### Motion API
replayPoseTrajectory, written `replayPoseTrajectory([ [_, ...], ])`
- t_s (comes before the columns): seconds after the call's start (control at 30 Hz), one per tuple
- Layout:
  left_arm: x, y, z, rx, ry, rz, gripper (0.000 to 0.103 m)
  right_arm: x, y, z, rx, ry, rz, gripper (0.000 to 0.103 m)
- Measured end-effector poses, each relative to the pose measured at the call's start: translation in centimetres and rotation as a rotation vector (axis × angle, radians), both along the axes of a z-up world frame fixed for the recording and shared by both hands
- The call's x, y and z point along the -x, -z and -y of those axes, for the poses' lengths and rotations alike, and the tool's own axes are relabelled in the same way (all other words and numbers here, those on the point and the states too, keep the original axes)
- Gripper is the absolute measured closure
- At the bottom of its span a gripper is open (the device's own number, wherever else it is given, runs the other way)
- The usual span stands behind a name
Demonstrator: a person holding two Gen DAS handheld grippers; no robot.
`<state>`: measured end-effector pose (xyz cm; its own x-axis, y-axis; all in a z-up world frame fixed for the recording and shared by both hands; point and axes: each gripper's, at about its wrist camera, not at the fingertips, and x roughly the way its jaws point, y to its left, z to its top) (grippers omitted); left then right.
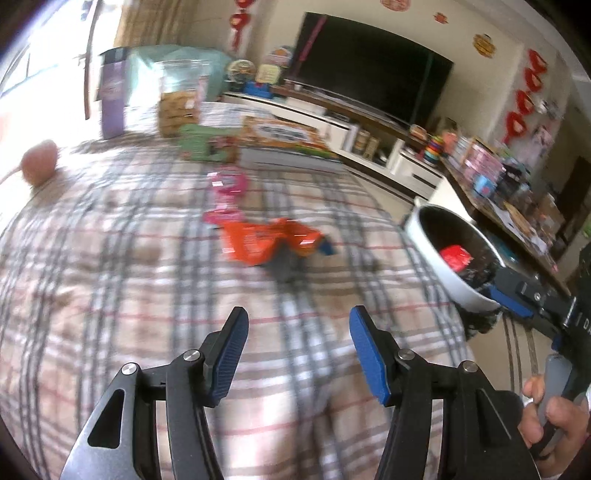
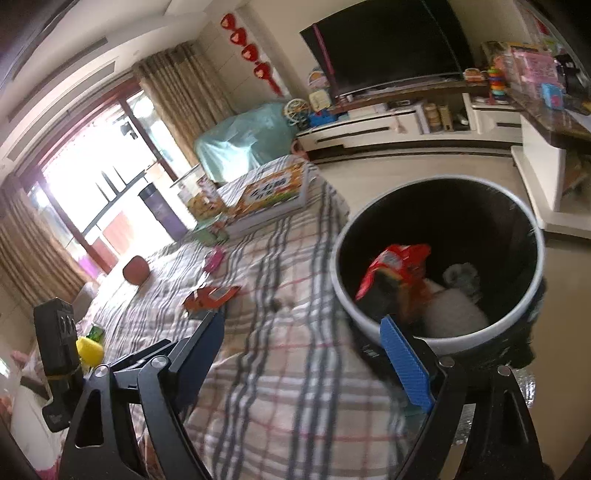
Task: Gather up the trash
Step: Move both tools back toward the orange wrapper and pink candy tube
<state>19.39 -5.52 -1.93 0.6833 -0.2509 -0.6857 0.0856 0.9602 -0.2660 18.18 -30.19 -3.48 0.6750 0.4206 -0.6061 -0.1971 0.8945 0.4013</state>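
Living room: cream walls (image 2: 258,14), dark television (image 1: 373,66) on white cabinet (image 2: 369,136), brown curtains (image 2: 173,85), bright window (image 2: 92,170).

Two grippers, the left gripper (image 1: 298,325) and the right gripper (image 2: 301,334), each with two blue-padded fingers, reach over one plaid bedspread (image 1: 122,266). One white bin (image 2: 448,338) stands at its right edge, holding one red wrapper (image 2: 397,260). On the cloth lie one orange wrapper (image 1: 264,240) and two pink packets (image 1: 225,184), with one round reddish cushion (image 2: 136,269) to the far left. One large boxed set (image 2: 273,194) rests at the far end, and one dark television (image 2: 388,40) hangs beyond.
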Motion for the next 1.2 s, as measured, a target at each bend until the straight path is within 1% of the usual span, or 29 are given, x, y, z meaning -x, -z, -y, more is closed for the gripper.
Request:
replayPoseTrajectory([
  [0.27,2.1,0.8,-5.0,0.012,-0.13,-0.02,0.045,0.4,1.0,-4.5,0.005,-0.079,-0.02,0.015],
  [0.4,2.4,1.2,-6.5,0.016,-0.167,-0.031,0.045,0.3,1.4,-6.3,0.009,-0.114,-0.022,0.015],
  [0.47,2.8,1.2,-7.4,0.038,-0.183,-0.039,0.045,0.2,1.6,-7.2,0.012,-0.129,-0.022,0.015],
  [0.63,2.5,1.5,-8.8,0.033,-0.214,-0.04,0.044,-0.2,2.3,-9.6,0.032,-0.168,-0.018,0.015],
  [0.83,2.4,1.6,-10.1,0.024,-0.243,-0.038,0.04,-0.9,2.9,-11.7,0.06,-0.197,-0.01,0.015],
  [0.9,2.3,1.7,-10.4,0.022,-0.249,-0.039,0.039,-1.2,2.9,-12.0,0.065,-0.198,-0.01,0.014],
  [1.03,2.1,1.9,-10.6,0.008,-0.254,-0.04,0.037,-1.7,3.1,-12.9,0.066,-0.202,-0.012,0.01],
  [1.13,1.8,2.0,-10.7,-0.007,-0.258,-0.043,0.033,-2.1,3.2,-13.4,0.069,-0.206,-0.015,0.01],
  [1.2,1.6,2.1,-10.9,-0.002,-0.257,-0.047,0.031,-2.2,3.3,-13.6,0.069,-0.208,-0.016,0.009],
])
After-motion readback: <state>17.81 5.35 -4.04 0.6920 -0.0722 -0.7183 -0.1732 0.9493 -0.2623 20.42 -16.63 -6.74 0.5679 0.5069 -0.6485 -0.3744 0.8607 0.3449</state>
